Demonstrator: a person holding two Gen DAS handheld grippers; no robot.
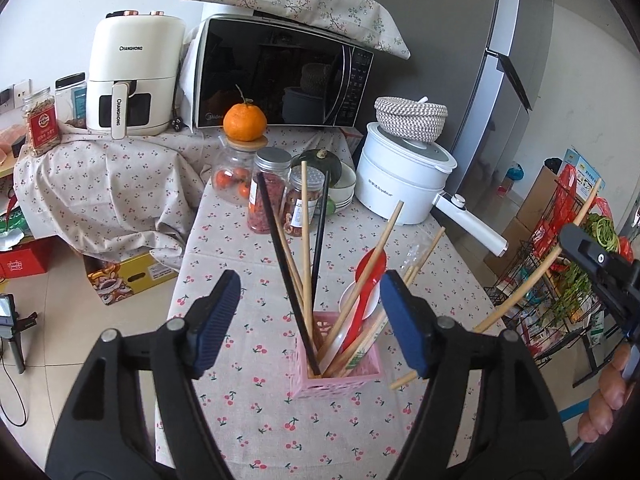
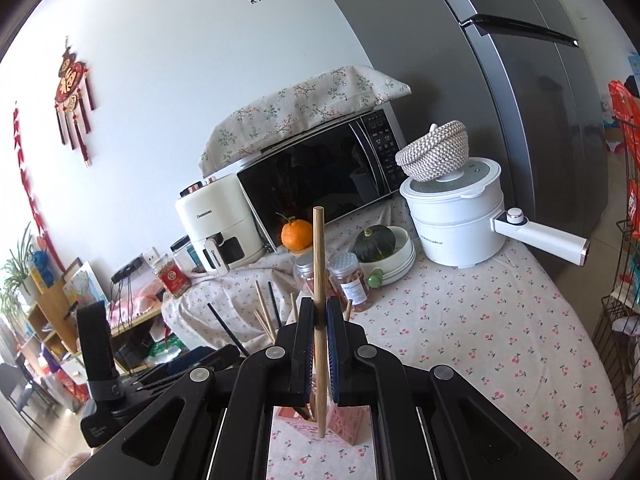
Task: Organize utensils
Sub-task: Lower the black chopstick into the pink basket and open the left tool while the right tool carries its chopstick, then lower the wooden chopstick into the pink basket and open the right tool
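Pink holder (image 2: 344, 420) mostly masked by the right gripper (image 2: 320, 320); fridge (image 2: 520, 80) runs off at twelve o'clock.

Pink lattice holder (image 1: 340, 376) crammed with leaning chopsticks (image 1: 306, 240), red spoon (image 1: 366, 296)

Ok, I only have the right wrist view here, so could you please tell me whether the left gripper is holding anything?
Observer: No, the left gripper is open and empty, with the pink holder ahead between its fingers.
Operator: Thank you. What is in the holder?
Observer: A red spoon, two black chopsticks and several wooden ones, all leaning.
Operator: And is the lower tip of my chopstick inside it?
Observer: Not yet. The wooden chopstick held by the right gripper ends outside the holder, just beside its right wall in the left wrist view.
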